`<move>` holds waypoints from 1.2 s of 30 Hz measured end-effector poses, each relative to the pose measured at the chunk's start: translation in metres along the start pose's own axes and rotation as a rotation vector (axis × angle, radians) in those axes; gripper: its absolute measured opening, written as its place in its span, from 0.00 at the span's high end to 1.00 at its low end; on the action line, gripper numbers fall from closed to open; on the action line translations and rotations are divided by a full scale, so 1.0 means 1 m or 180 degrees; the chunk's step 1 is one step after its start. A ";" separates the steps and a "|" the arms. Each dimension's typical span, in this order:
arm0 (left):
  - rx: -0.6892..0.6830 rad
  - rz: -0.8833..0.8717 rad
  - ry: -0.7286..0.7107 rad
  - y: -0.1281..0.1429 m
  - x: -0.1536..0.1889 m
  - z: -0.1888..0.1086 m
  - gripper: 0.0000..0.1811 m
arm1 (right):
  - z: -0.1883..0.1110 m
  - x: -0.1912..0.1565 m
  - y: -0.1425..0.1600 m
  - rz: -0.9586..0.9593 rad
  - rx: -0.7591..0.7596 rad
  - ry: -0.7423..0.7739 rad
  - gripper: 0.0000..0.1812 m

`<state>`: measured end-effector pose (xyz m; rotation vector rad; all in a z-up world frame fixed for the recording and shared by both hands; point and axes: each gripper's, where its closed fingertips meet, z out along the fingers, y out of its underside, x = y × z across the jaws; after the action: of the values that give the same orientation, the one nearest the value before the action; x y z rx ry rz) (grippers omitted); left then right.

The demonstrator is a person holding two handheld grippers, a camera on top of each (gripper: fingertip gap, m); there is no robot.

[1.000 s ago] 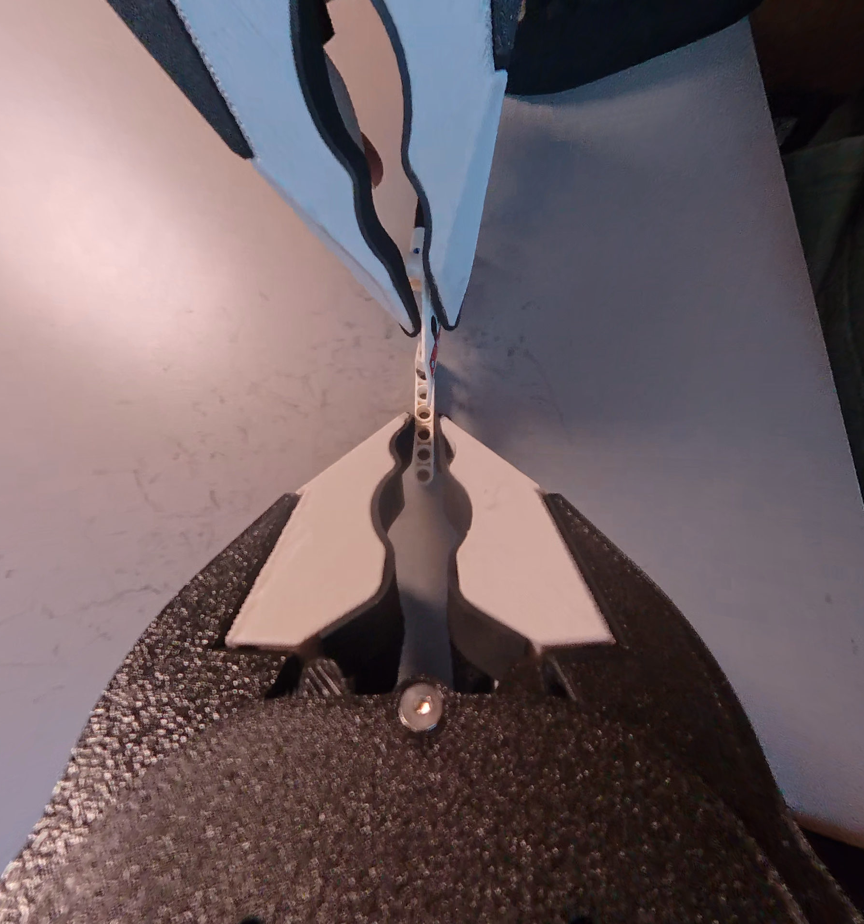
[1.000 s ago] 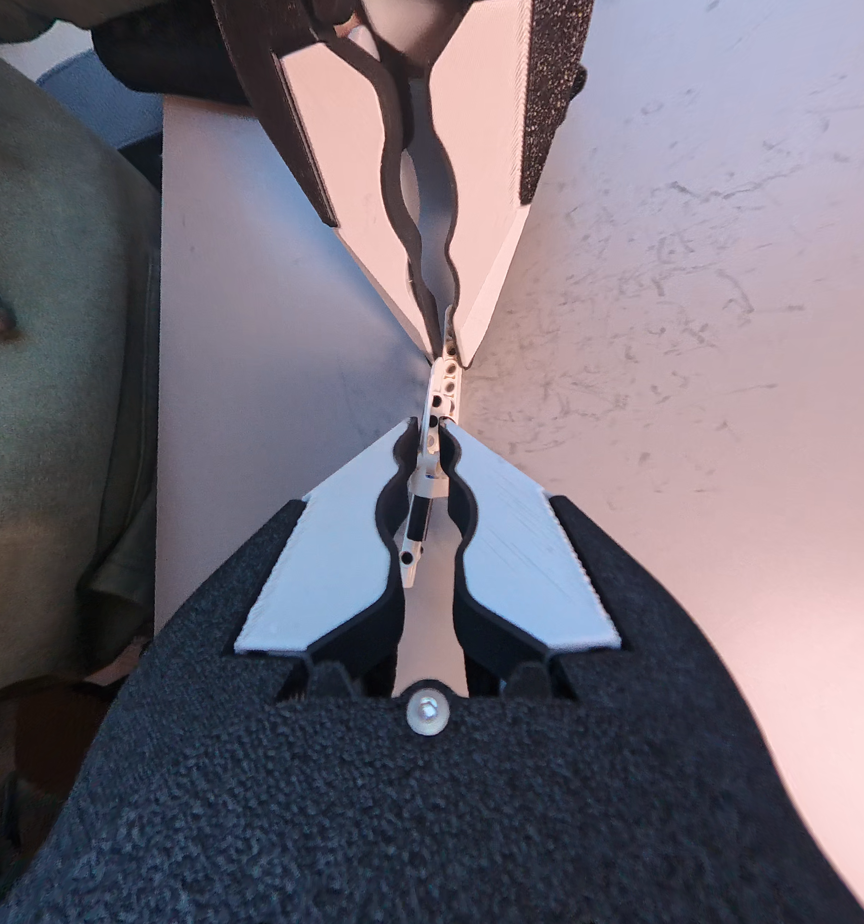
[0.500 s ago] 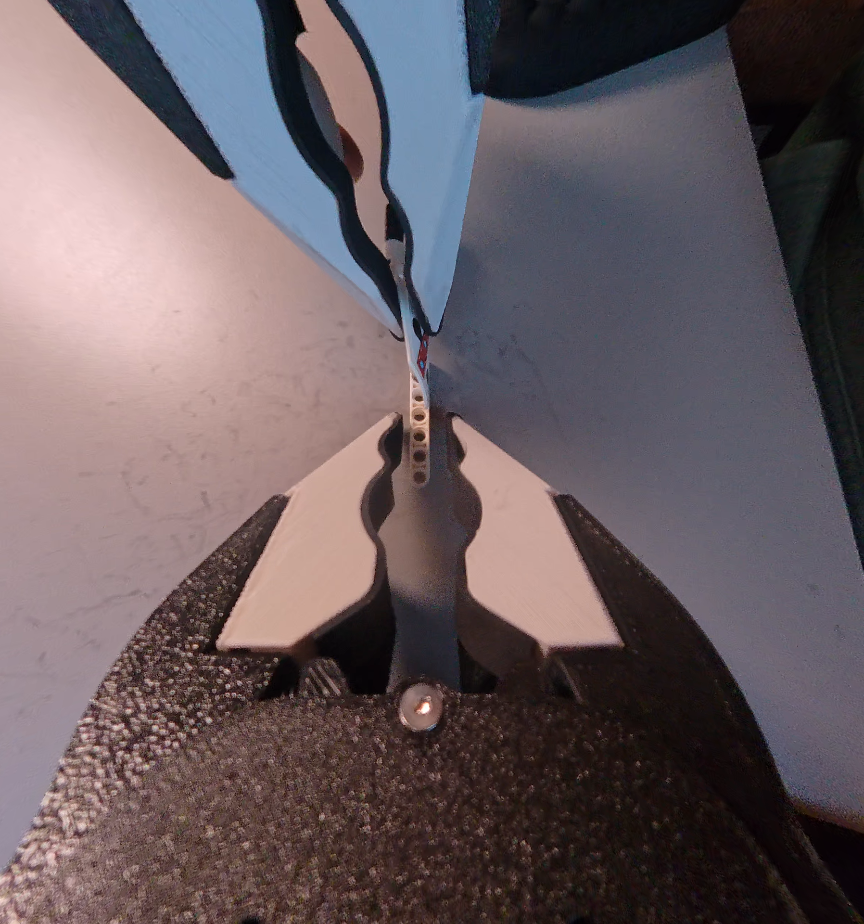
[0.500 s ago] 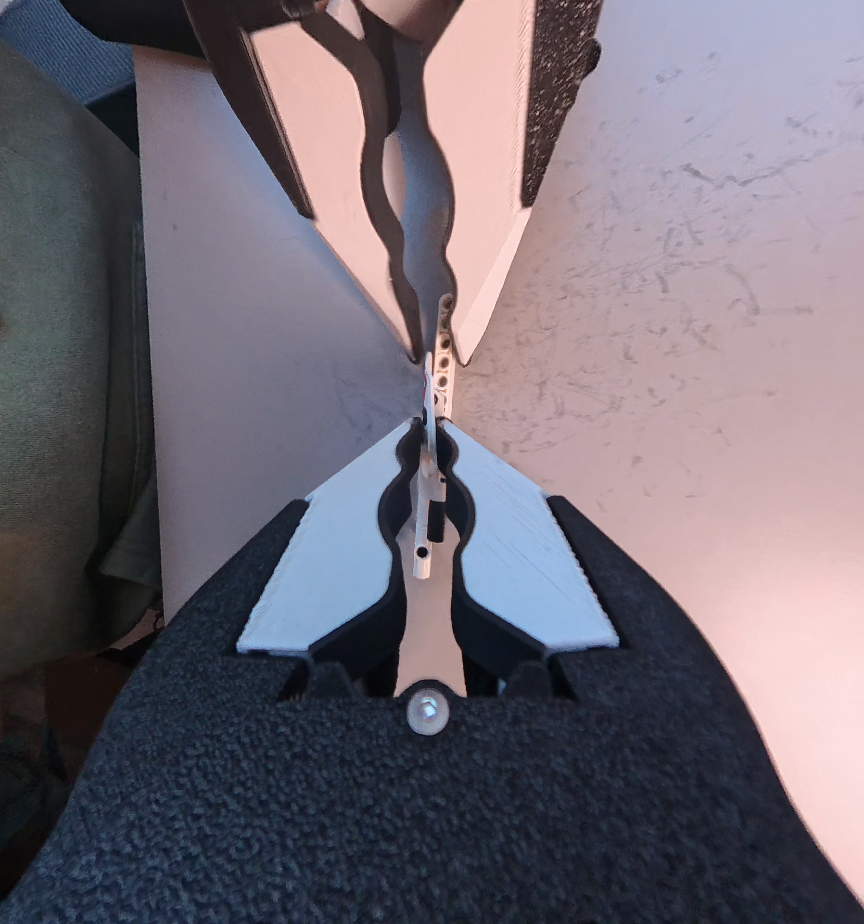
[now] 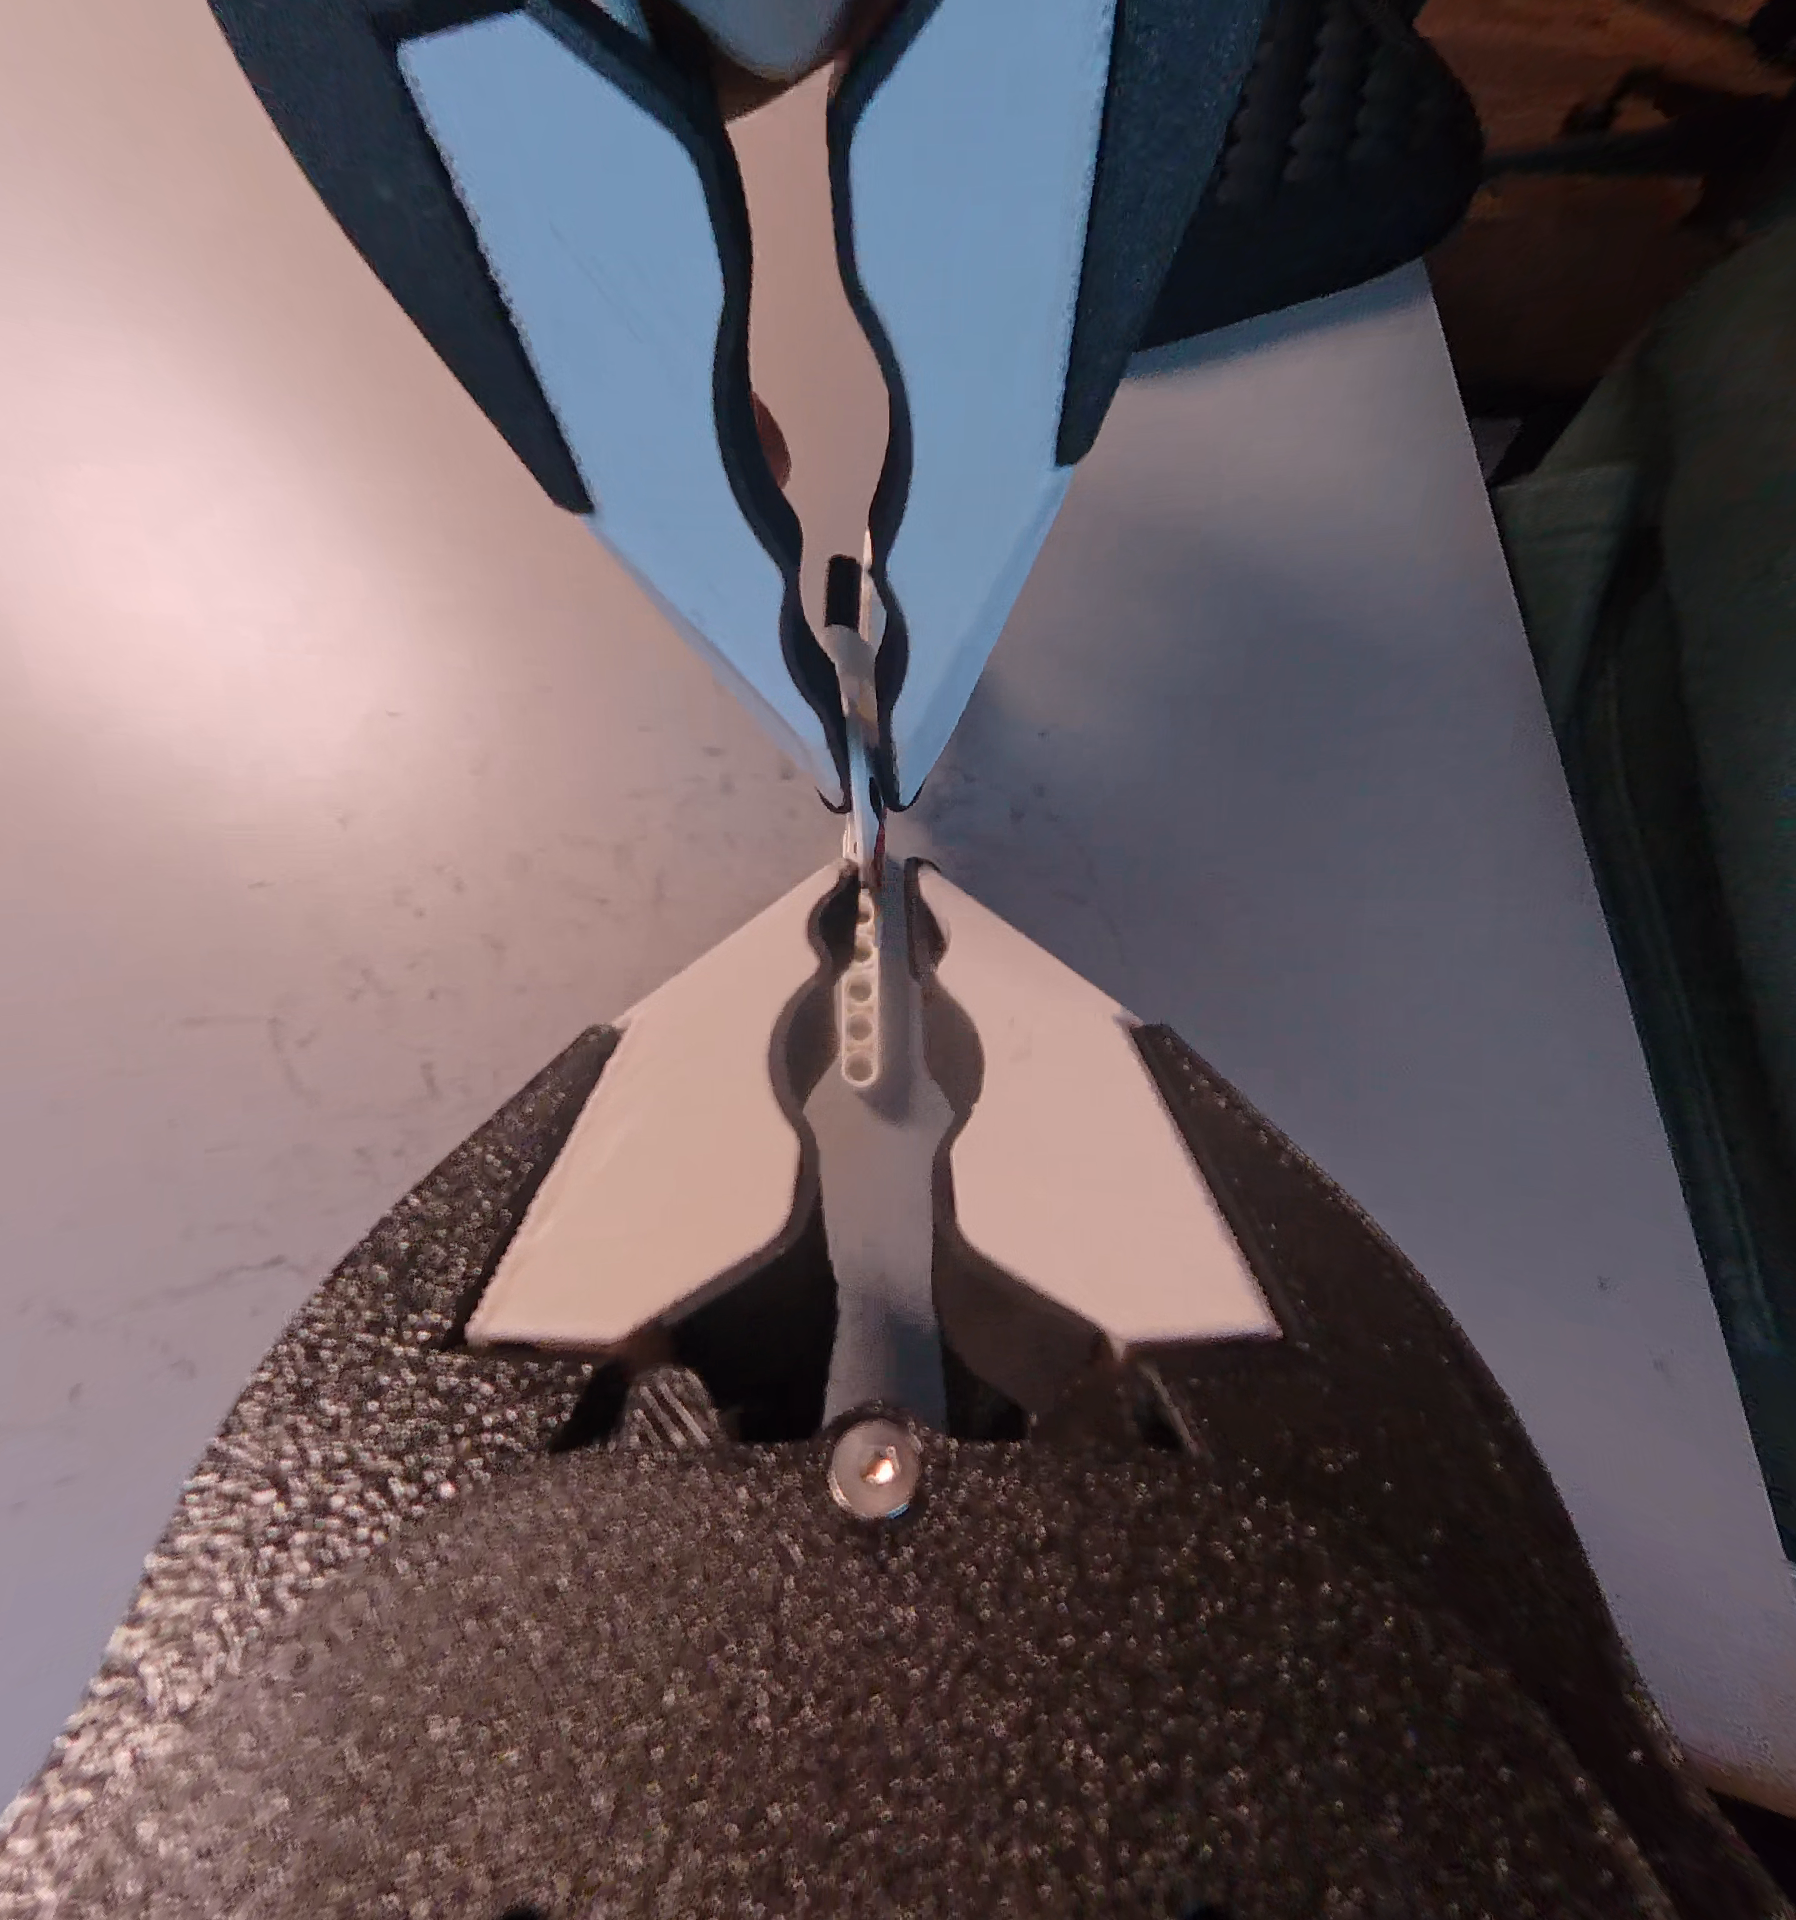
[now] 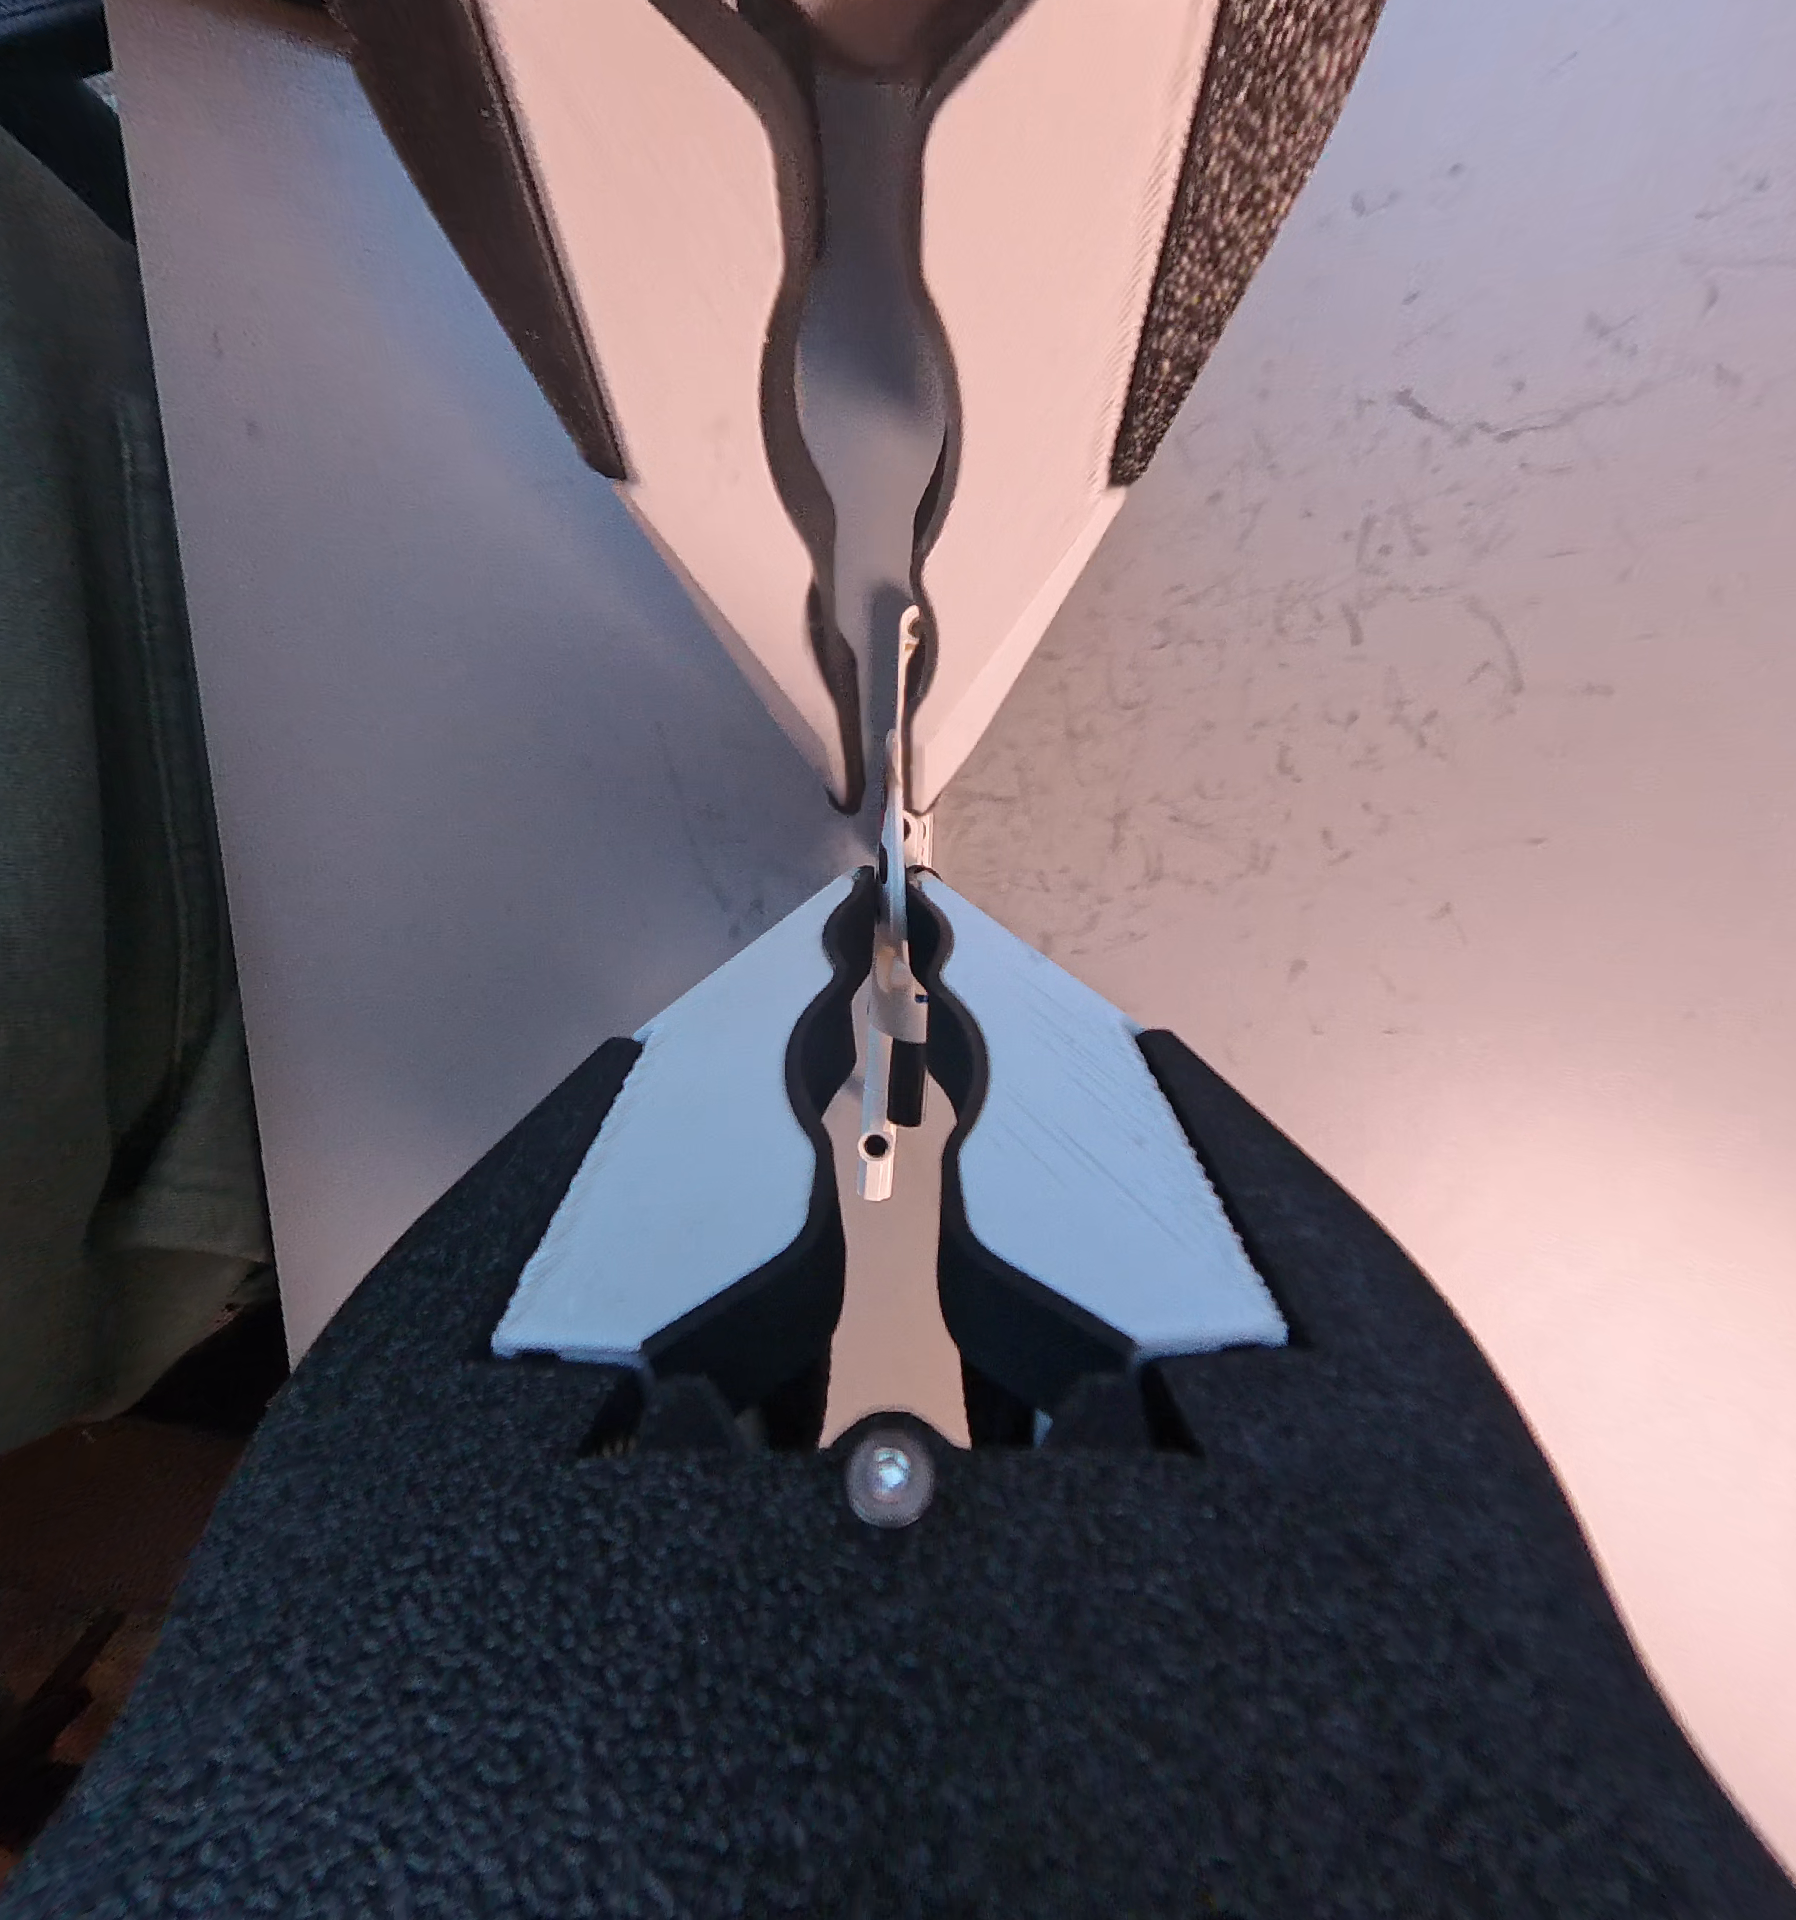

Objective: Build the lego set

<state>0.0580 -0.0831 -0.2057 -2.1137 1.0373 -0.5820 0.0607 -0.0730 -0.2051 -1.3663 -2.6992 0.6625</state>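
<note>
Two grippers, left gripper (image 5: 873, 883) and right gripper (image 6: 892, 883), meet tip to tip above the pale tabletop (image 5: 250, 623), fingers squeezed on one thin white holed lego beam (image 5: 859, 1008), which might twist or slip if they pull unevenly.

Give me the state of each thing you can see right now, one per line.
Left gripper: shut on white holed beam.
Right gripper: shut on white lego assembly.
White holed beam: held above table, meeting the assembly.
White lego assembly: held, black pin attached.
Table: scuffed.
</note>
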 end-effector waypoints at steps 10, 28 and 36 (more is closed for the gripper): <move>-0.0008 0.0016 -0.0110 -0.003 -0.001 0.001 0.99 | 0.001 0.003 0.000 -0.0164 -0.0100 0.0037 0.97; 0.0232 -0.1382 0.0439 -0.007 -0.013 -0.001 0.99 | -0.002 0.013 -0.002 -0.0314 0.0200 -0.0527 0.97; 0.0204 -0.1302 0.0340 -0.007 -0.012 0.000 0.99 | 0.001 0.013 -0.002 -0.0705 0.0174 -0.0196 0.96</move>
<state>0.0543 -0.0706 -0.2012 -2.2699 0.6292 -0.9198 0.0510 -0.0640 -0.2069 -1.0309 -2.8001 0.7616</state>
